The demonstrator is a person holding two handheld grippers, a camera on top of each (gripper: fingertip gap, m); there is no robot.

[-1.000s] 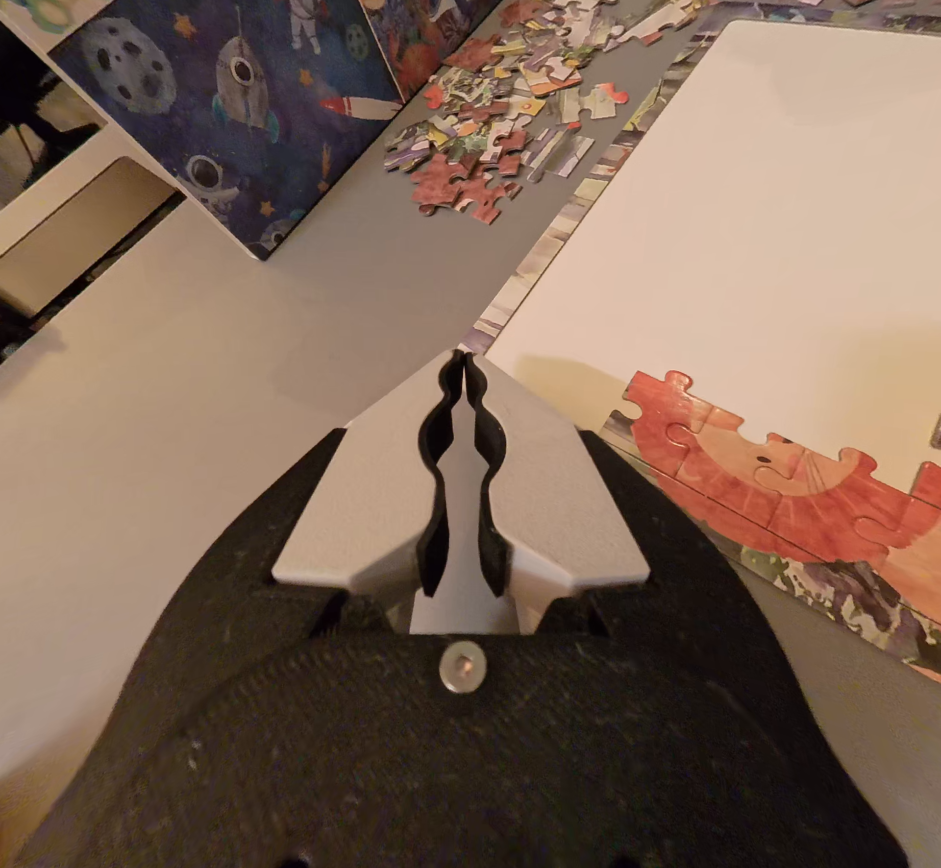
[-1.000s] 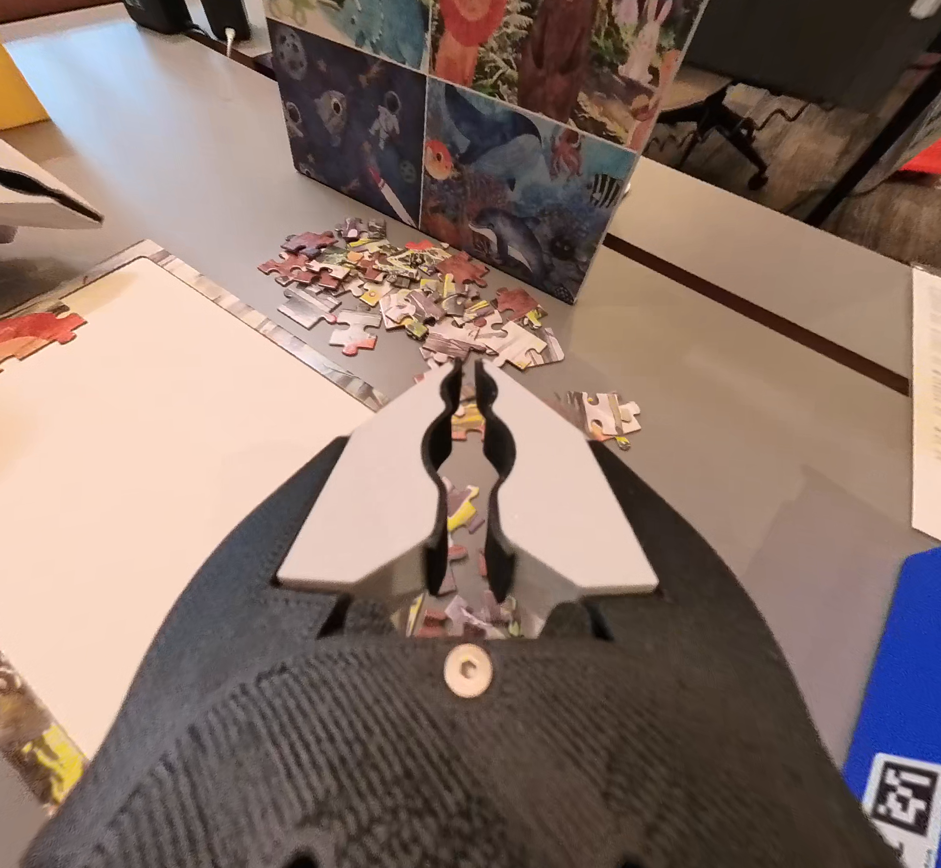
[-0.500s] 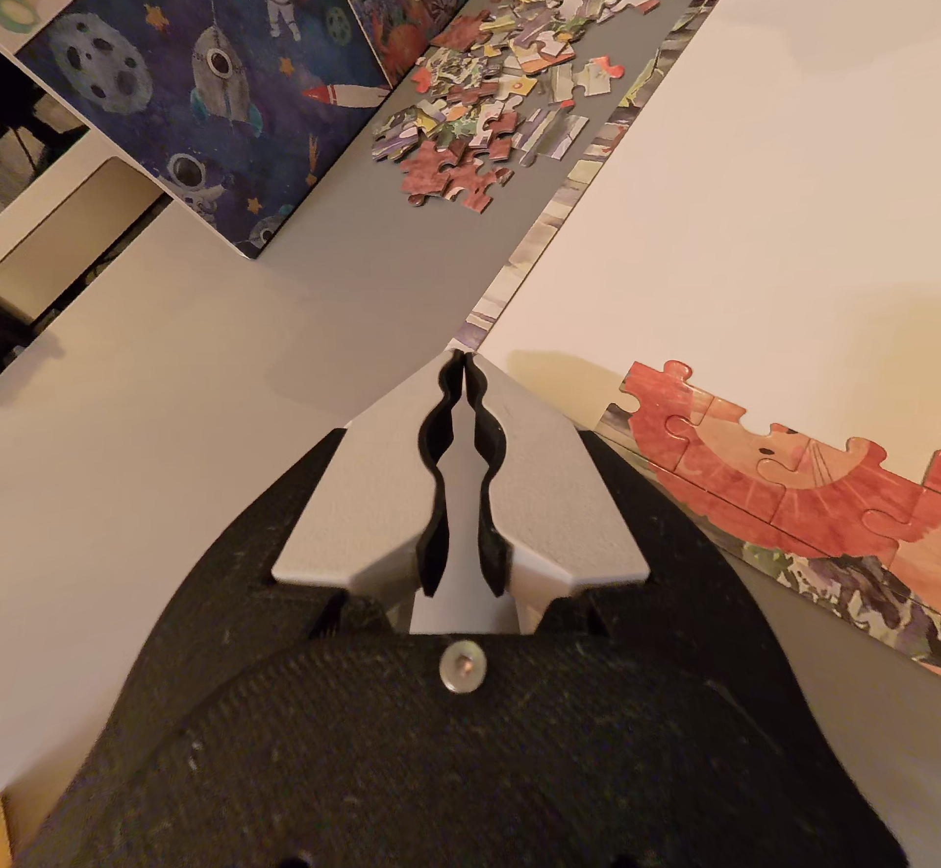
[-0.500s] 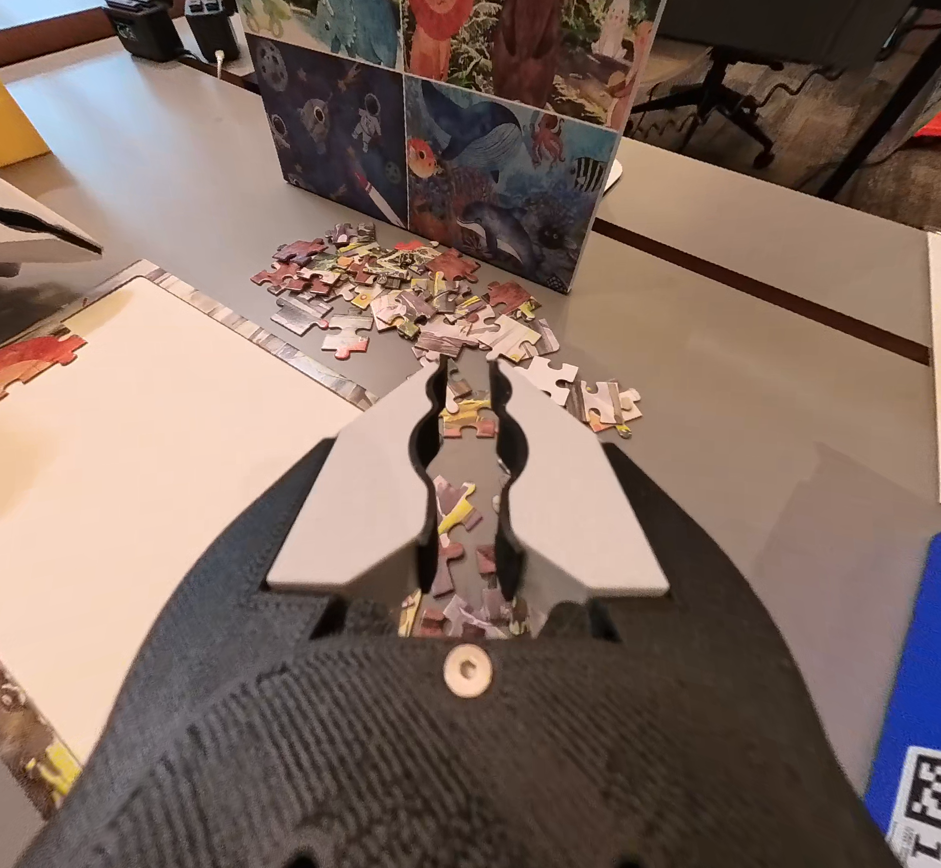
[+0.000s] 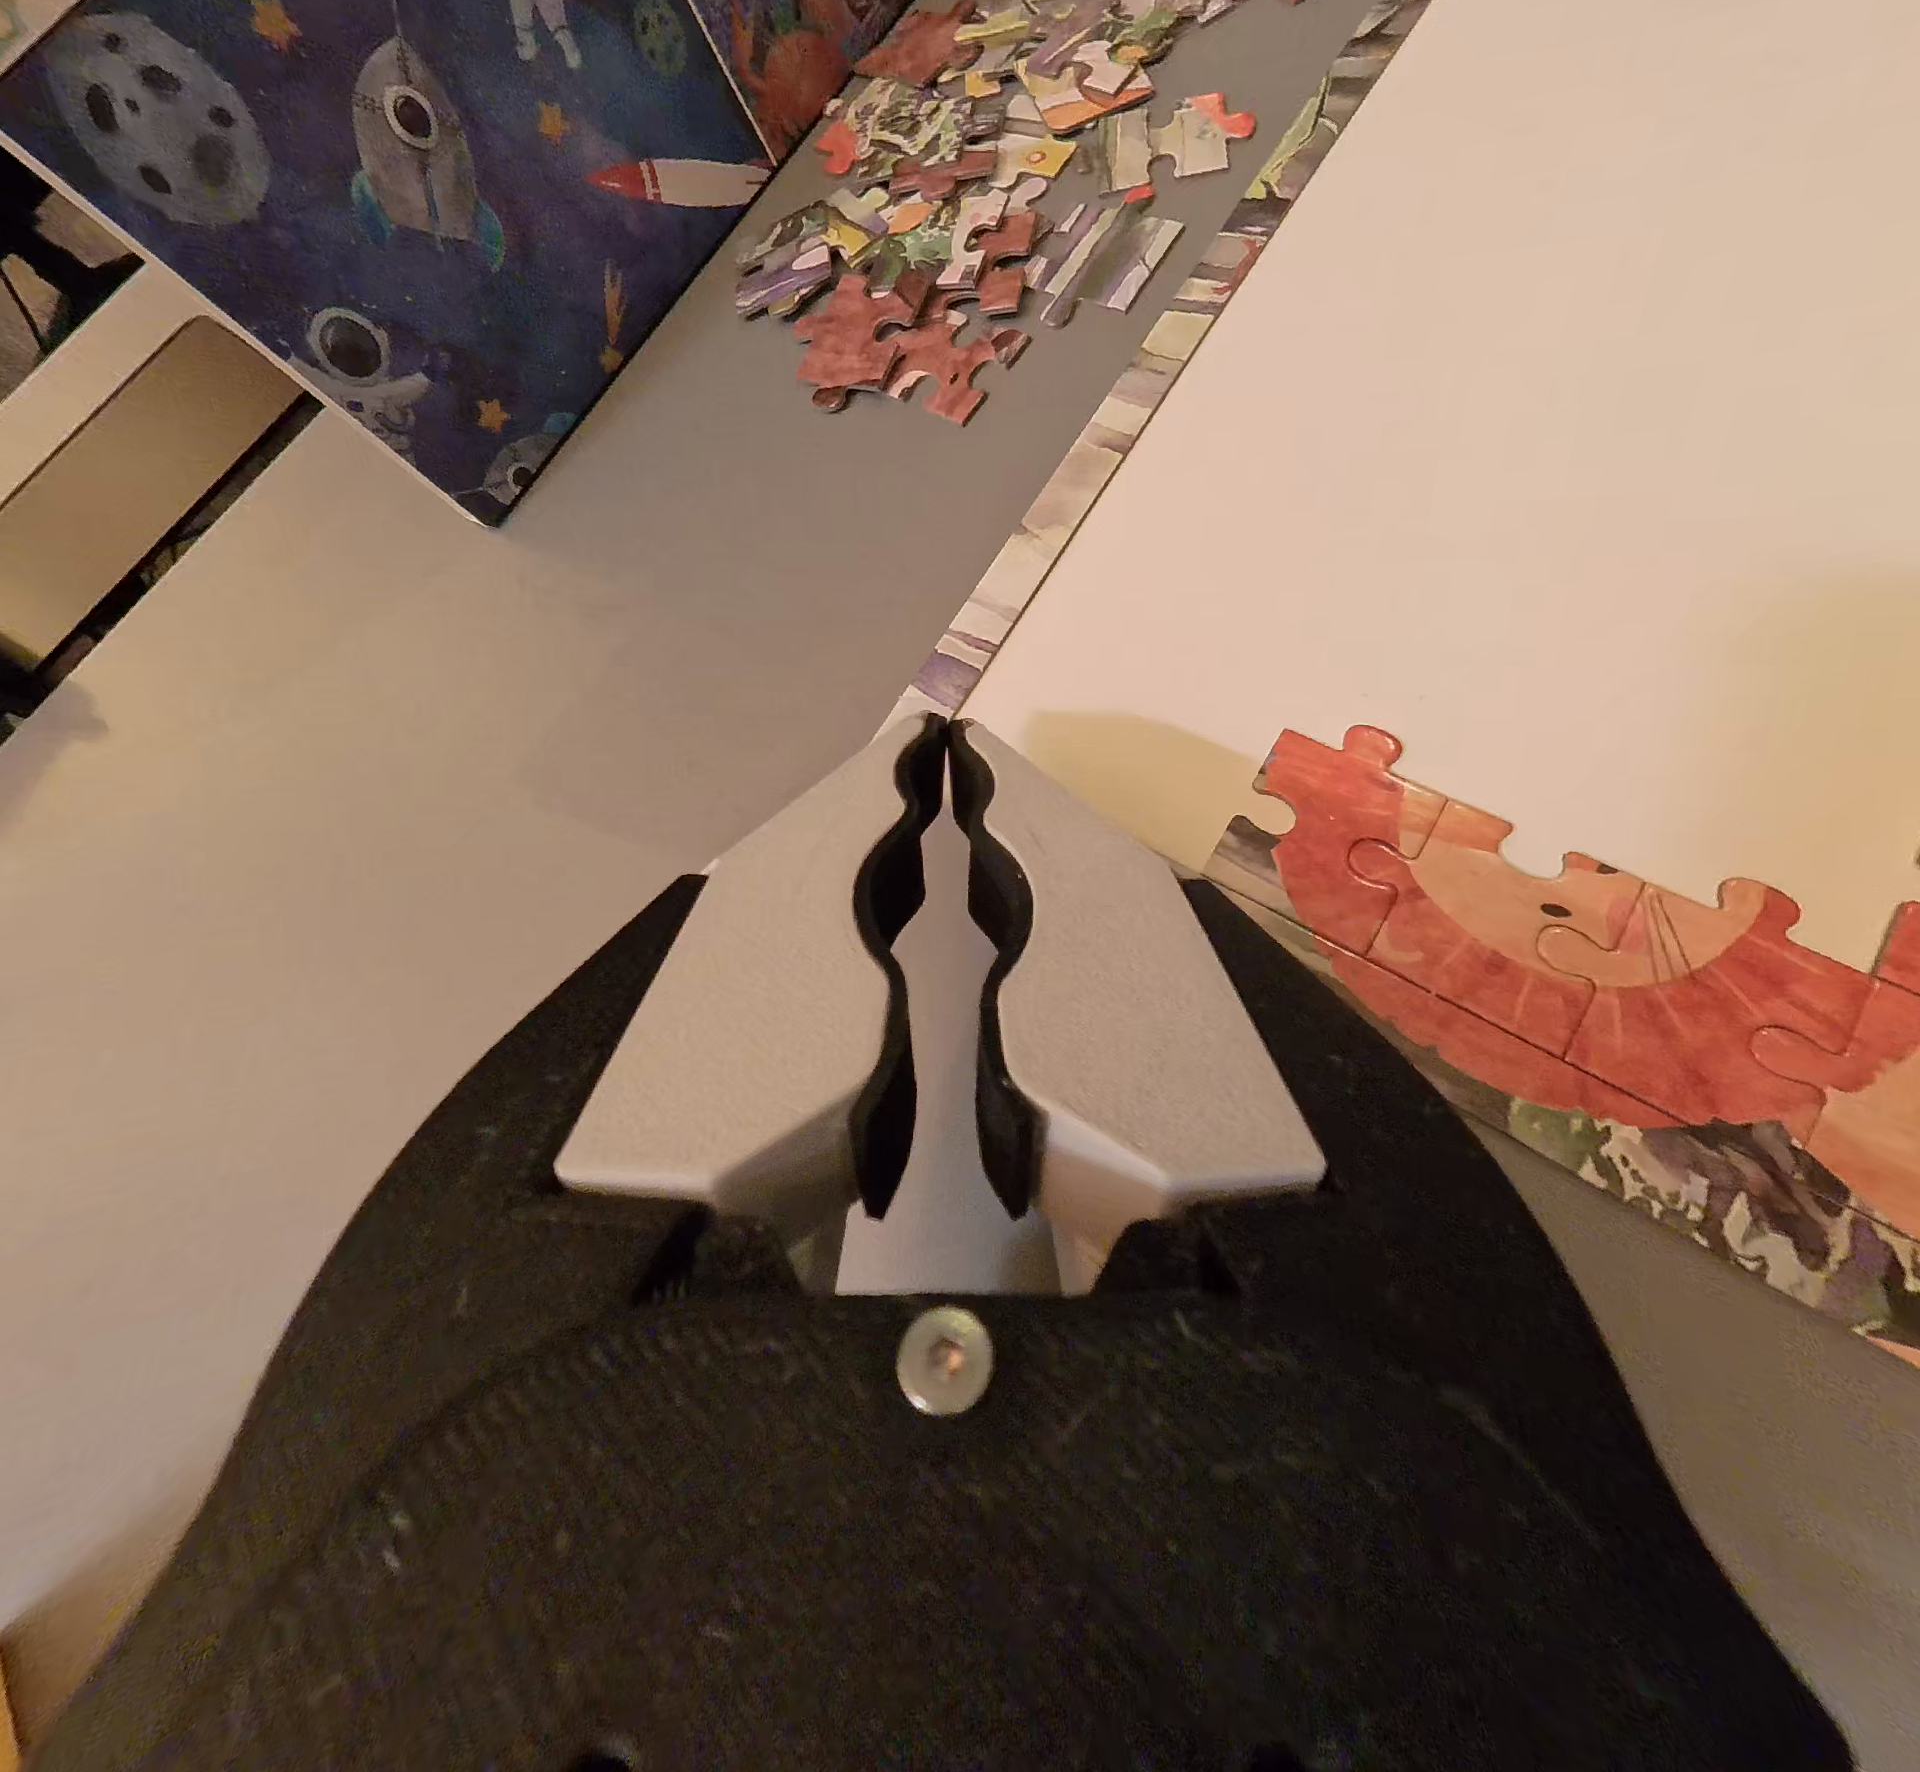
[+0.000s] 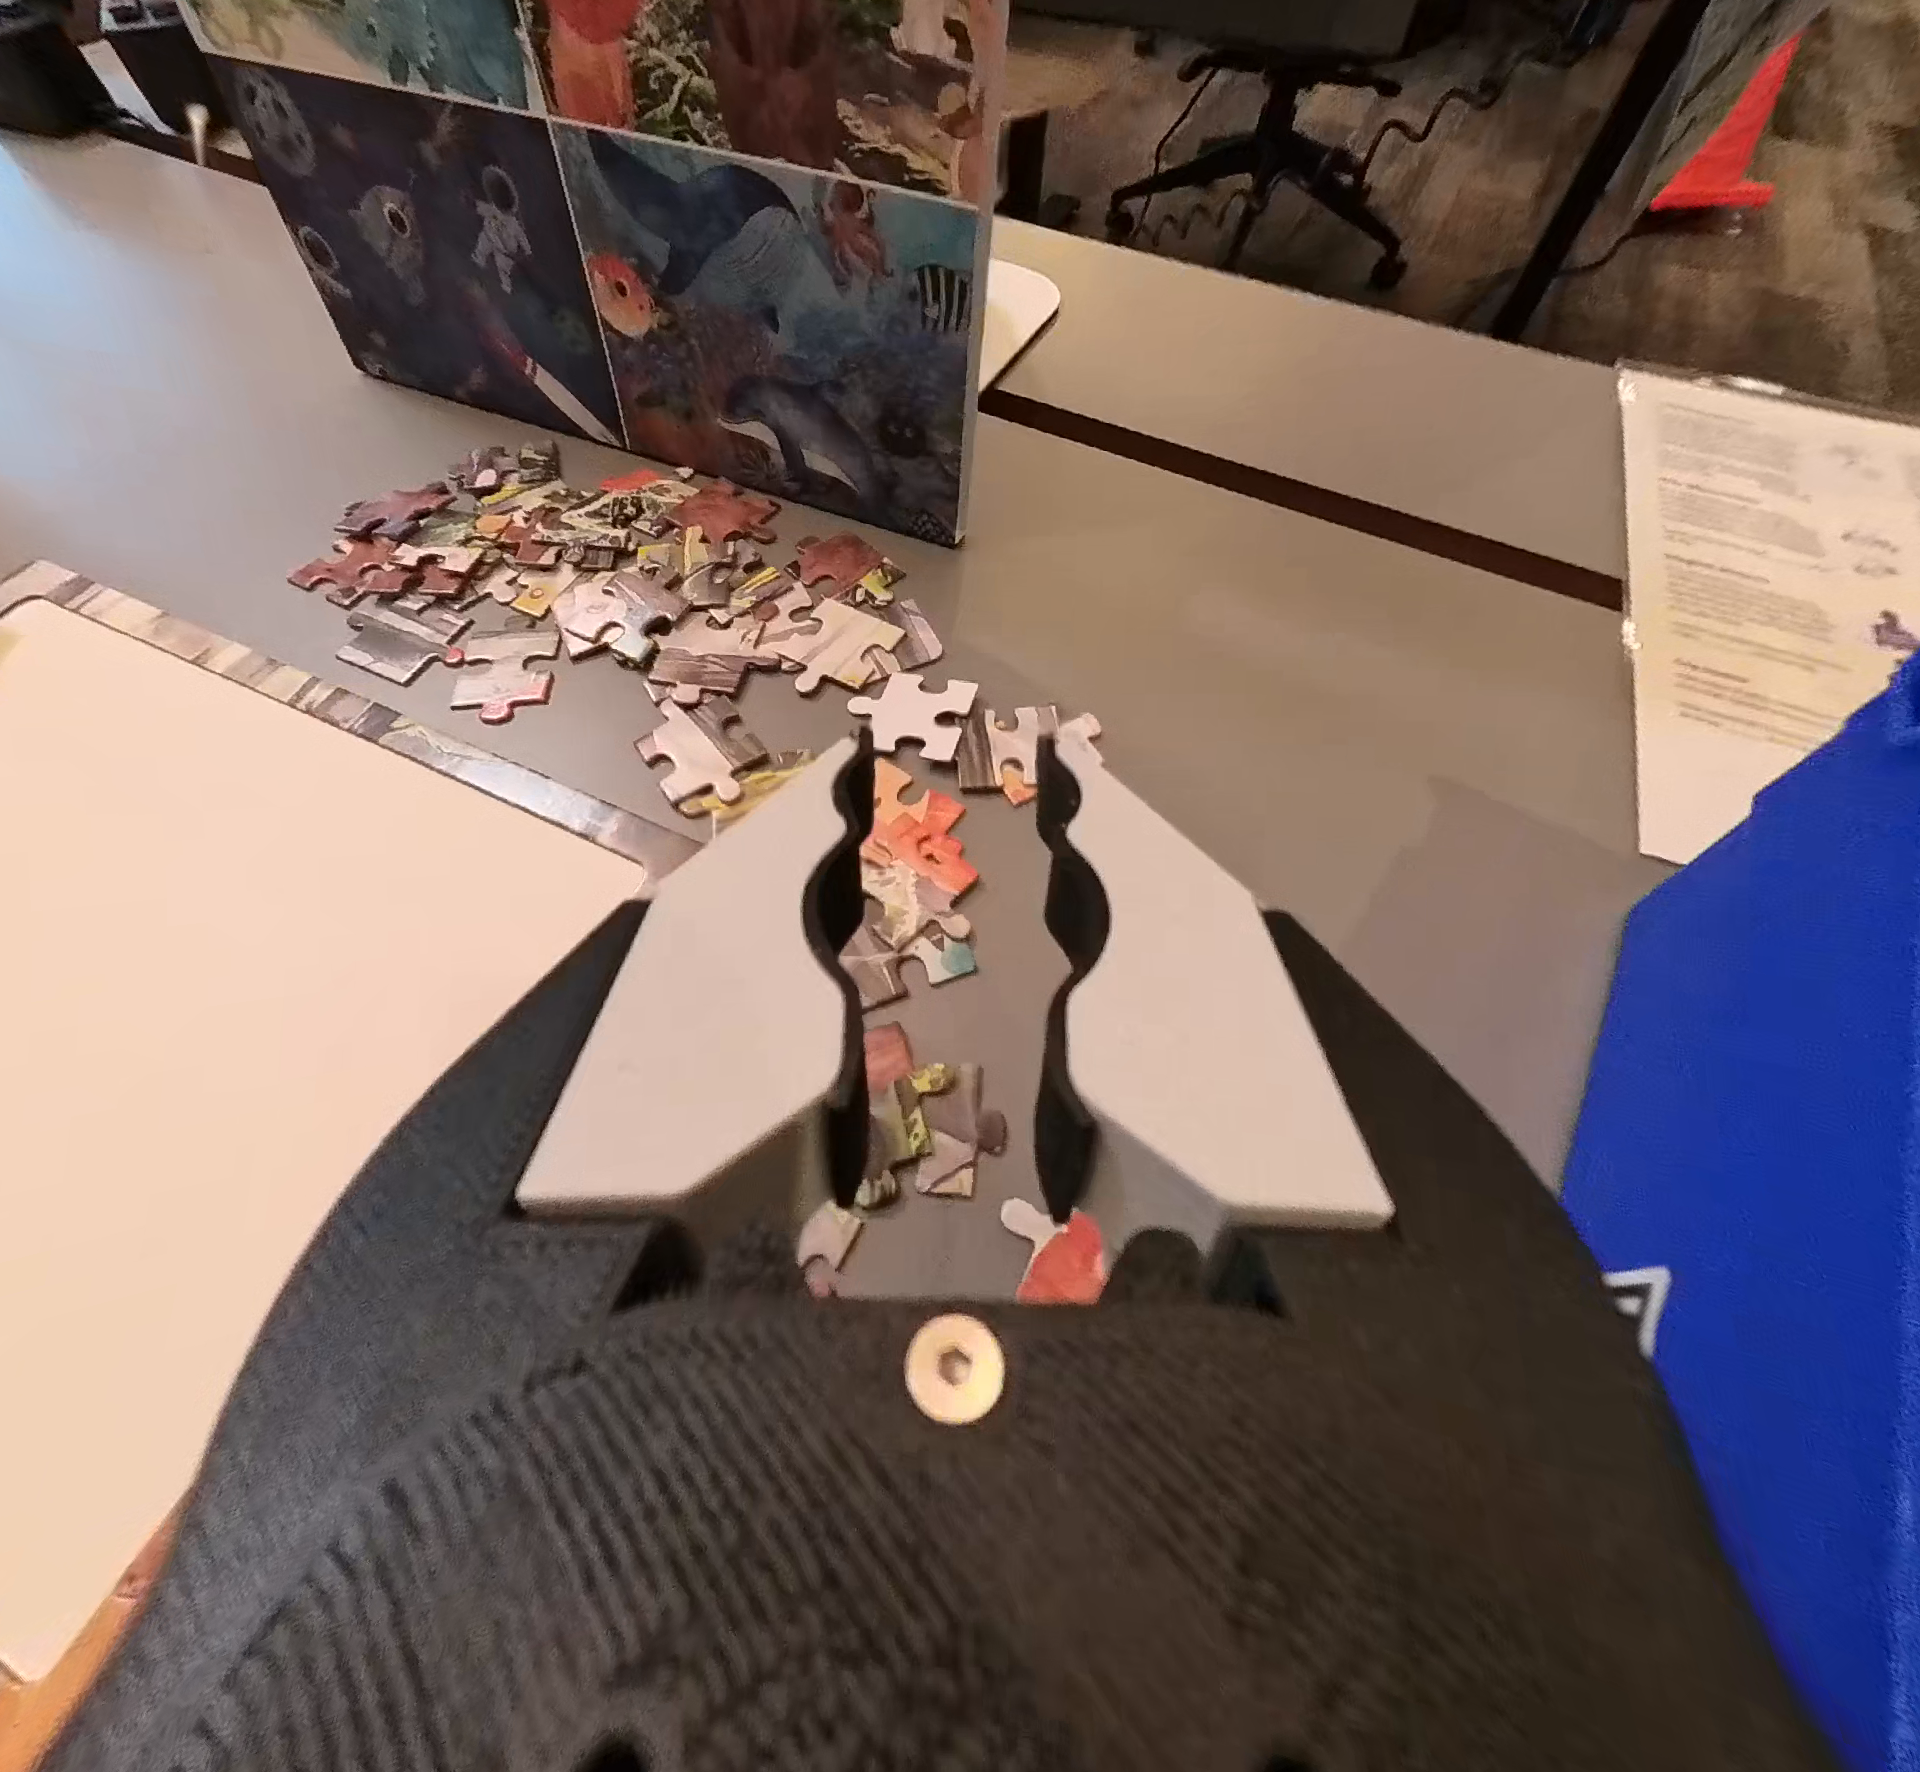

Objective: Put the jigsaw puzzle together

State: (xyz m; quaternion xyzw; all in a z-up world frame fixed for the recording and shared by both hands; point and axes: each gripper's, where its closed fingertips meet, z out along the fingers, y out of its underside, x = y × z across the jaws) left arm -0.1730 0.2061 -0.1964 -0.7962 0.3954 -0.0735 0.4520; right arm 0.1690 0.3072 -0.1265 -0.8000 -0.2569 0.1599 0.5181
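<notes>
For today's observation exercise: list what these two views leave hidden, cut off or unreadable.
- Left wrist view: joined lion pieces run off the right edge.
- Right wrist view: loose pieces partly hidden behind the open right gripper.
- Right wrist view: sheet print too small; blue object cut off at the right edge.
- Left gripper: shut, empty.

Left wrist cam: high over the grey table (image 5: 312, 787), tilted down along its fingers, facing the tray's (image 5: 1455, 372) near-left corner, illustrated box (image 5: 364, 112) at upper left. Right wrist cam: lower, close over scattered pieces, facing the box front (image 6: 727, 268) and the room behind. Shared by both: box, loose piece pile (image 5: 987, 164) (image 6: 623, 579), tray edge (image 6: 312, 704), table (image 6: 1299, 631).
</notes>
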